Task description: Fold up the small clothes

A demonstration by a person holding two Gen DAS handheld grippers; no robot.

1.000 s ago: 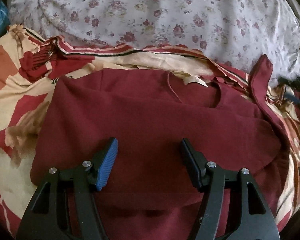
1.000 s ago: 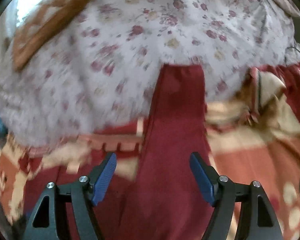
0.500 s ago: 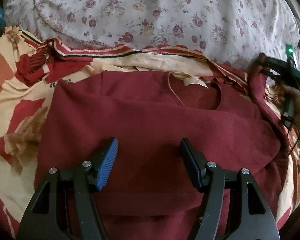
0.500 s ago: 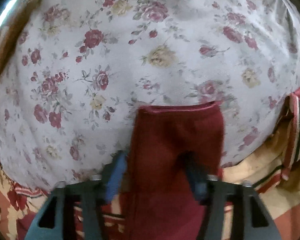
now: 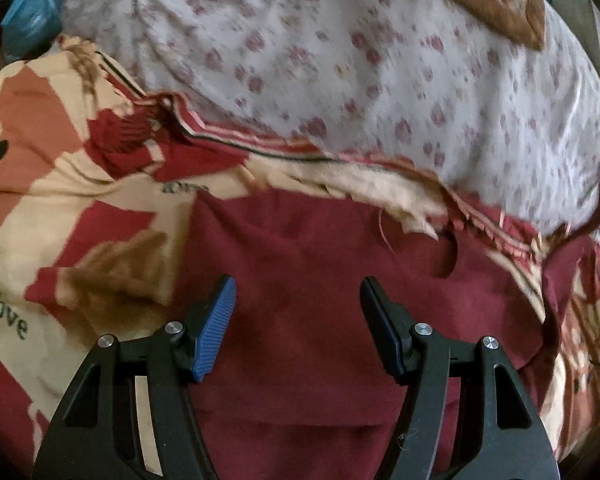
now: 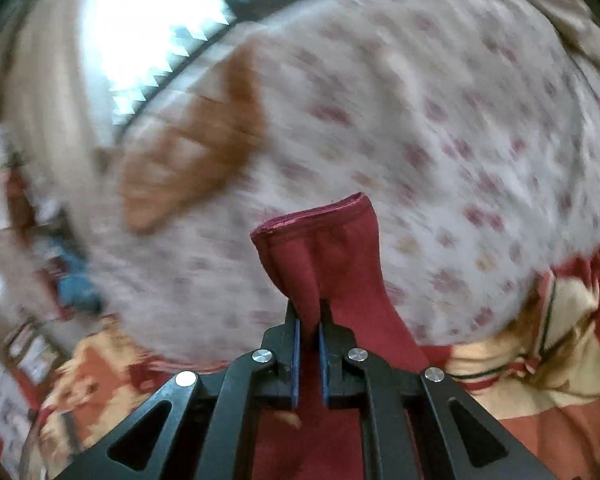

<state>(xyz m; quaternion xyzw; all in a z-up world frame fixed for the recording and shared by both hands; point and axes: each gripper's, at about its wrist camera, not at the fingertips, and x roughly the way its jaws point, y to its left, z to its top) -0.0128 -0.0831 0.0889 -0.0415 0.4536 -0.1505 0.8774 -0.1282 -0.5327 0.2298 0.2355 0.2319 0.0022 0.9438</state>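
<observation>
Maroon top (image 5: 308, 280) lies flat on the patterned blanket (image 5: 60, 208). I hold its sleeve (image 6: 332, 248) clamped in my right gripper (image 6: 309, 320), whose jaws have just closed, for folding inward. My left gripper (image 5: 296, 300) hovers wide, empty, above the body.

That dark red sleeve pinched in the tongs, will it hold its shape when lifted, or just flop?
Probably flop: the sleeve bunches into soft folds where the right tongs pinch it. It looks light, since a narrow pinch carries it. The rest of the red shirt lies limp on the bedspread, so it will likely drag along.
</observation>
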